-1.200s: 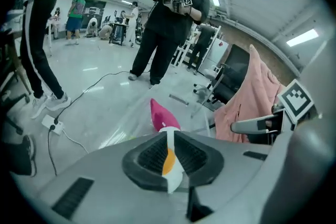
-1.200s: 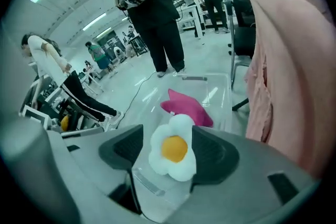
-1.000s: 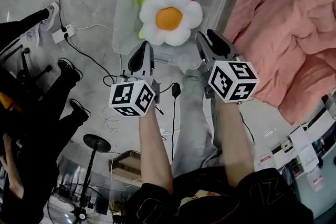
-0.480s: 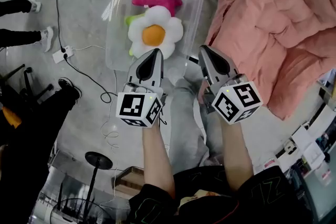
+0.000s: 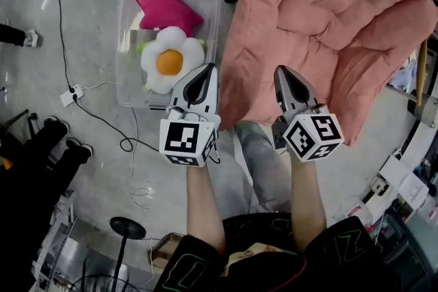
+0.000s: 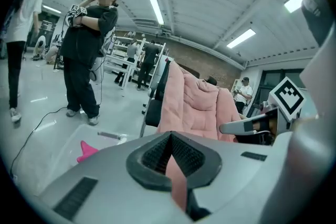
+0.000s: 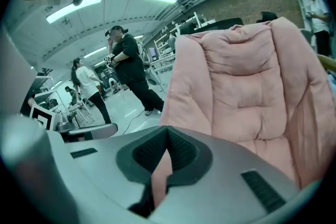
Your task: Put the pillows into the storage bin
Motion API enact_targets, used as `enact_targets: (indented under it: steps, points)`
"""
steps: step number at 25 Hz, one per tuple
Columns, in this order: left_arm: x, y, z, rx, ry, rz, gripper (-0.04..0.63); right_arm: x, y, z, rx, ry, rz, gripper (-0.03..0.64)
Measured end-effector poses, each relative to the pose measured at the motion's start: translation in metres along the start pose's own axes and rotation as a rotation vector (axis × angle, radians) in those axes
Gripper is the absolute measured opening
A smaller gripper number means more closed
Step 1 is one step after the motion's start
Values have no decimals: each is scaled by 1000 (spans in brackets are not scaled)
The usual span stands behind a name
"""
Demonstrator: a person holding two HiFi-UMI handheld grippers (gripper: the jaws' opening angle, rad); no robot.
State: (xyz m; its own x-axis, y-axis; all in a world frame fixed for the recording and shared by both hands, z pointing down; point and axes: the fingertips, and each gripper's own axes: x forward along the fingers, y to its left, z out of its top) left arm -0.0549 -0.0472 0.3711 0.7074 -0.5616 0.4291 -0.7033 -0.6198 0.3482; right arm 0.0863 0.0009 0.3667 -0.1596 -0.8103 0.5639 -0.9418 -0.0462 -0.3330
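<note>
Two clenched, empty: left hand-held gripper [image 5: 207, 70], right hand-held gripper [image 5: 283, 71], near pink quilt [image 5: 328, 17]

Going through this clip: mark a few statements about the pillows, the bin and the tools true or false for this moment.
1. The flower pillow lies in the bin. True.
2. The star pillow lies on the floor beside the bin. False: it is in the bin, beyond the flower pillow.
3. The left tool holds a pillow. False: its jaws are shut with nothing between them.
4. In the head view, a pink quilt lies to the right of the bin. True.
5. The right tool has its jaws wide apart. False: they are shut and hold nothing.
</note>
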Motion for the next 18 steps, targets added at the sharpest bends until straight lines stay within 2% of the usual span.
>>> enact_targets:
  steps: [3, 7, 14, 18]
  points:
    - [8, -34, 13, 52, 10, -20, -5, -25, -28, 13, -1, -27, -43, 2]
    - [15, -82, 36, 96, -16, -50, -3, -60, -58, 33, 0, -76, -86, 2]
    - [25, -150, 79, 177, -47, -33, -3, -115, -95, 80, -26, -164, -138, 2]
    - [17, -191, 105, 176, -88, -18, -3, -159, -109, 110, -54, -202, -161, 2]
